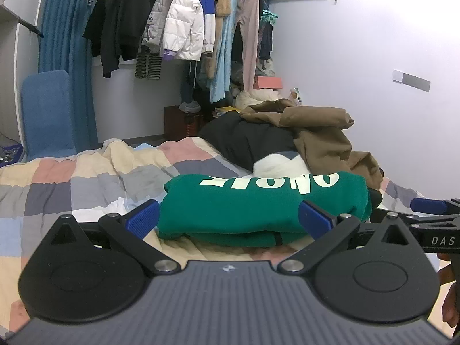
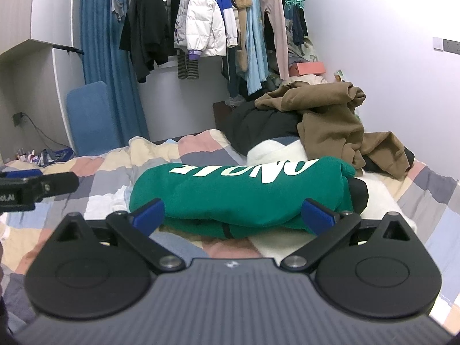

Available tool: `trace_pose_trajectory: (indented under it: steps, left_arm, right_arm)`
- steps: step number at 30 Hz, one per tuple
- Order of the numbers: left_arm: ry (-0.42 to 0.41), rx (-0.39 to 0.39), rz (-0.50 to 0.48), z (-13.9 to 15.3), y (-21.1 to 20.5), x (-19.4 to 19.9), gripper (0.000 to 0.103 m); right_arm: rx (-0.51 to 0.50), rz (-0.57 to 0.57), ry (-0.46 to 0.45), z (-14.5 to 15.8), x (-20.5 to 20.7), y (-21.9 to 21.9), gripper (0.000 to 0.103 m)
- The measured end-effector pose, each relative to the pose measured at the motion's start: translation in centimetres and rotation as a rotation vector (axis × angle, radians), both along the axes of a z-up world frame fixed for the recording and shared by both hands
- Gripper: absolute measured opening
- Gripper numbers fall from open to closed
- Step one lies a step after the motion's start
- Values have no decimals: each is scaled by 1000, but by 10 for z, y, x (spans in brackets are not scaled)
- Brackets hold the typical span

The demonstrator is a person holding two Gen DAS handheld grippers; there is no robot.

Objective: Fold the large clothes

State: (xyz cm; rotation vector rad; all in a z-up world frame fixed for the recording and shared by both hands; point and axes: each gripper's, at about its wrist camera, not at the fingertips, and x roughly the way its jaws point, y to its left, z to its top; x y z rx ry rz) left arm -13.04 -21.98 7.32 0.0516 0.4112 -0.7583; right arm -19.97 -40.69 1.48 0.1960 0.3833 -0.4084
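A: How far is the folding?

B: In the lower centre of both views, the left gripper point(image 1: 228, 220) and the right gripper point(image 2: 233, 215) have their jaws wide apart and hold nothing. Just beyond them the green sweatshirt with white letters point(image 1: 264, 201) lies already folded into a compact bundle on the checked patchwork quilt point(image 1: 86, 178).

A: What is left?

B: I judge the crumpled brown garment point(image 2: 330, 120) and the black clothes point(image 2: 258, 123) behind, right of centre. Free quilt is at the left; the pile crowds the right.
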Motion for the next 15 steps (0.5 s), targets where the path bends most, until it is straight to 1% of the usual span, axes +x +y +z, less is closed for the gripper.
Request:
trace_pose_trajectory:
  steps: [15]
  left_arm:
    - [-8,-1,0,1,0,-4,103]
  right_arm:
    - [-7,-8,-2,2,-2,3,103]
